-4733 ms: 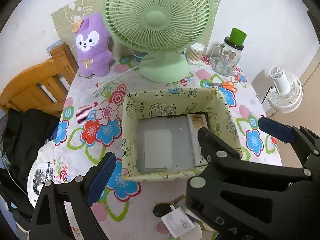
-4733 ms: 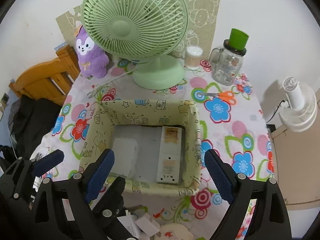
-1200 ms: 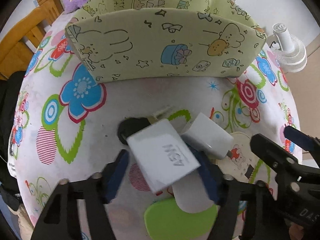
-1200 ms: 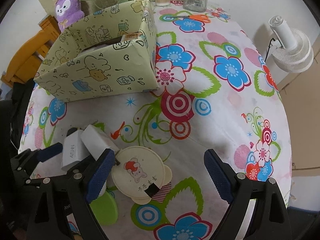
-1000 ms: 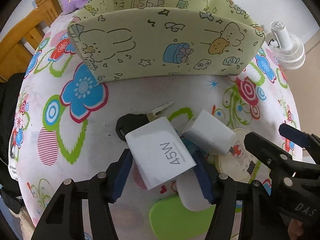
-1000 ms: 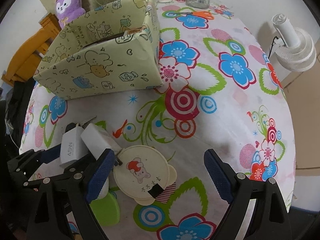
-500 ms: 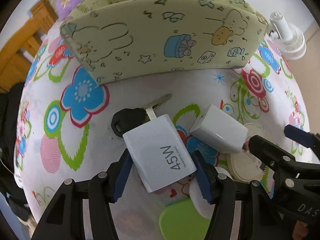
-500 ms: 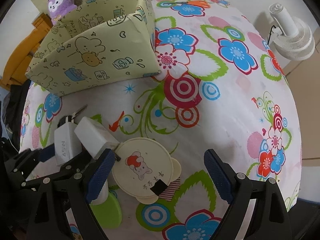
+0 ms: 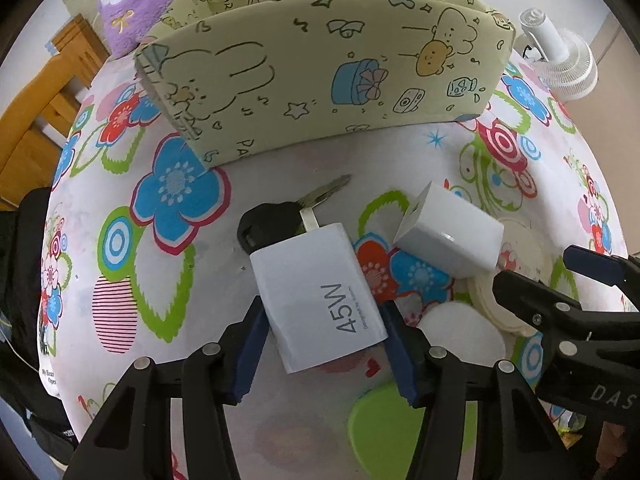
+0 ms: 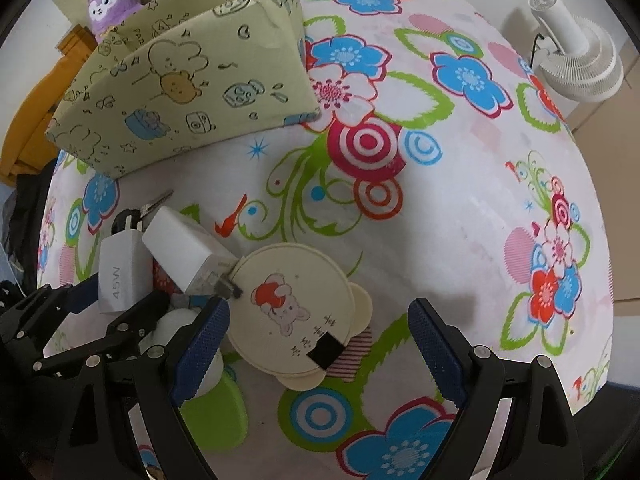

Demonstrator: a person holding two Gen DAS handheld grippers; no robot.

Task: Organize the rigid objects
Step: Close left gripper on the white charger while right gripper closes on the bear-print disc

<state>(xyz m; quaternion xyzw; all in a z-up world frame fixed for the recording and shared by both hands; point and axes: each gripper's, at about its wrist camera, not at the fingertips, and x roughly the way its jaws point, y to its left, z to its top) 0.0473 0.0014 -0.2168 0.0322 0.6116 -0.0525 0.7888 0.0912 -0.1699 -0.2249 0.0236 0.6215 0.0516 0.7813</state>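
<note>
My left gripper (image 9: 322,324) is shut on a white charger marked 45W (image 9: 318,292) and holds it just above the flowered tablecloth; it also shows in the right wrist view (image 10: 120,276). A black-headed key (image 9: 280,222) lies under its far end. A second white charger cube (image 9: 450,236) lies to the right, against a cream round mirror (image 10: 294,312). My right gripper (image 10: 318,342) is open, its jaws either side of the mirror. The yellow-green cartoon storage box (image 9: 320,72) stands beyond.
A green and white object (image 9: 390,428) lies near the front edge by my fingers. A purple plush (image 9: 128,4) sits behind the box, a wooden chair (image 9: 36,112) to the left, a white floor fan (image 10: 576,64) off the table's right.
My left gripper has closed on the 45W charger and lifted it slightly off the key. The right gripper has stayed open over the mirror.
</note>
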